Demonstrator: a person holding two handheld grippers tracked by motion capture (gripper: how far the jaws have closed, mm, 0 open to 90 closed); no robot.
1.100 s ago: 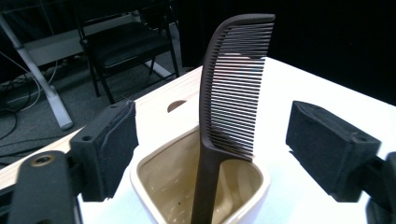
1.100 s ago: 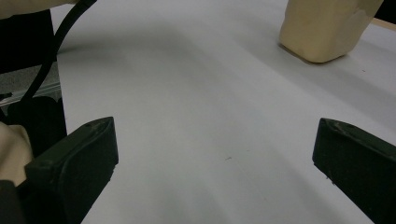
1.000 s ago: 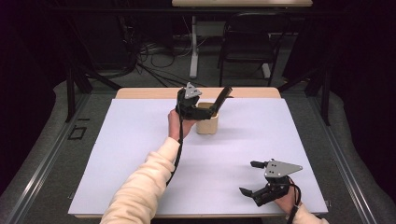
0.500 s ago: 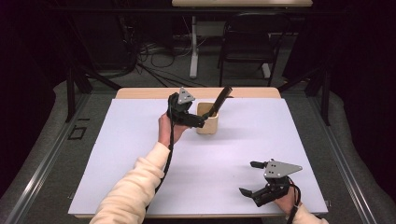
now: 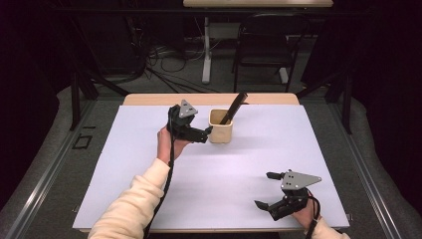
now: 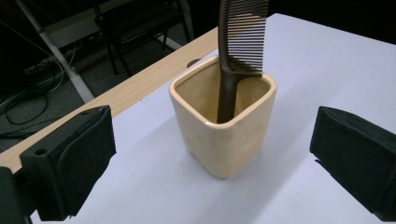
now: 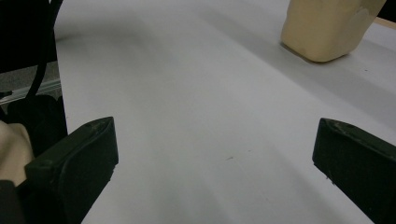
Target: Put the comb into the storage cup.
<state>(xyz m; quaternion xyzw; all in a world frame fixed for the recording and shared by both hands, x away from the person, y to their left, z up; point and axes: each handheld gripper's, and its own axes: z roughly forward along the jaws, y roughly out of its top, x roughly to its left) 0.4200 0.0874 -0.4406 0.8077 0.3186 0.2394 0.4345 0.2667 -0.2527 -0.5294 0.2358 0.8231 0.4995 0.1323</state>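
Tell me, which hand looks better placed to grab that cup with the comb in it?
Left, probably. The left gripper sits open right beside the cup, which stands between its jaws in its own view. The right gripper rests open at the table's near edge, far from it.

A black chair (image 5: 262,47) and cables (image 5: 171,67) behind the table (image 5: 149,99).

Left gripper (image 5: 199,133) drawn back leftward off the cup (image 5: 221,126), jaws now wide and empty. Comb (image 5: 233,107) released, left leaning in the cup.
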